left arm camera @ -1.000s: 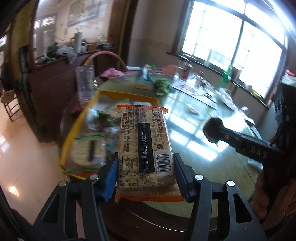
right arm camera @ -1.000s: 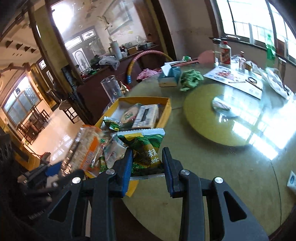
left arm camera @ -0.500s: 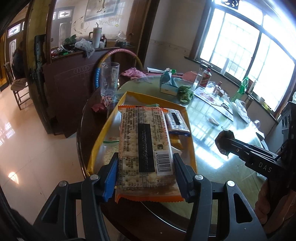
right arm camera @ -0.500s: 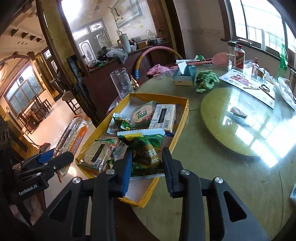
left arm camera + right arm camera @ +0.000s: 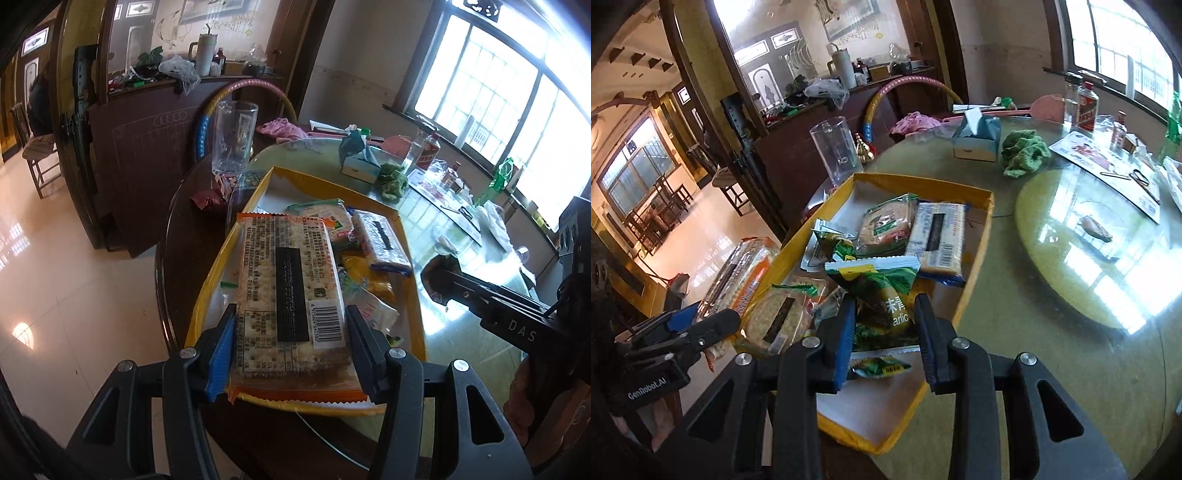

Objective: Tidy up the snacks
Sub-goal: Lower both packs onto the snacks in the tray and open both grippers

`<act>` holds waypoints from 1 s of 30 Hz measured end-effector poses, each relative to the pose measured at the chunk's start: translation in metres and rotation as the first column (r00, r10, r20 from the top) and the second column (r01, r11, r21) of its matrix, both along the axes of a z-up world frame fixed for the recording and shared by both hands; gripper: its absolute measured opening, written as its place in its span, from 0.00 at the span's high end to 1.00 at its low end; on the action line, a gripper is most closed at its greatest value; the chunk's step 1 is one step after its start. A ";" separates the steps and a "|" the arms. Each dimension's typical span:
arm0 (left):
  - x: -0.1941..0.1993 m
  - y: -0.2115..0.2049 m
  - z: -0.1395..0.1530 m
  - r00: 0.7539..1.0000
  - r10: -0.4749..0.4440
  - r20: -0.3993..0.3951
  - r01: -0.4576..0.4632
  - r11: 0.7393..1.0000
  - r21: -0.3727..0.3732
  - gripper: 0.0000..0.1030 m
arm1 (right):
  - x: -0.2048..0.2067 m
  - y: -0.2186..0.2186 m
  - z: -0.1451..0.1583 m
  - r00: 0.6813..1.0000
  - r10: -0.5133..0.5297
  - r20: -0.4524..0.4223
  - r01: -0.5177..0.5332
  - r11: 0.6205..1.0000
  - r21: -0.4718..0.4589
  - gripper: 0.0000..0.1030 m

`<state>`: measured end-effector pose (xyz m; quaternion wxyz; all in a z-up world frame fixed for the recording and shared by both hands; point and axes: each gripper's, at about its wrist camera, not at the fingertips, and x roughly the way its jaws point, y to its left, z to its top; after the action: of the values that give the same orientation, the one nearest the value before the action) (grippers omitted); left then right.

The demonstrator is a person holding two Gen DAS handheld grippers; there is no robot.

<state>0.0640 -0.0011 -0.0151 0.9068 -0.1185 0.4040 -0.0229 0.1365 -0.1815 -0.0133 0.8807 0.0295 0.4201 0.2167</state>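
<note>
Cracker pack [image 5: 291,295] clamped in left tool [image 5: 290,341], green garlic bag [image 5: 886,299] in right tool [image 5: 886,328], yellow tray [image 5: 979,236] beneath

Left claw [image 5: 290,332] grips cracker pack [image 5: 290,291] above yellow box [image 5: 413,295].
</note>
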 end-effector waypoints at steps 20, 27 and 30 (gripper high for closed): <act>0.061 0.007 -0.039 0.997 -0.019 -0.081 0.028 0.994 0.105 0.45 | 0.072 0.057 -0.041 0.999 -0.014 -0.048 0.010 0.996 -0.088 0.67; 0.058 0.005 -0.039 0.997 -0.020 -0.070 0.029 0.991 0.128 0.45 | 0.070 0.060 -0.039 0.999 -0.023 -0.039 0.018 0.994 -0.106 0.67; 0.059 0.005 -0.038 0.997 -0.017 -0.070 0.025 0.991 0.128 0.45 | 0.070 0.059 -0.038 0.999 -0.027 -0.038 0.023 0.995 -0.102 0.67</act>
<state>0.1229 0.0039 -0.0535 0.8979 -0.0561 0.4367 -0.0022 0.2060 -0.1223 -0.0511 0.8754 -0.0057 0.4473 0.1834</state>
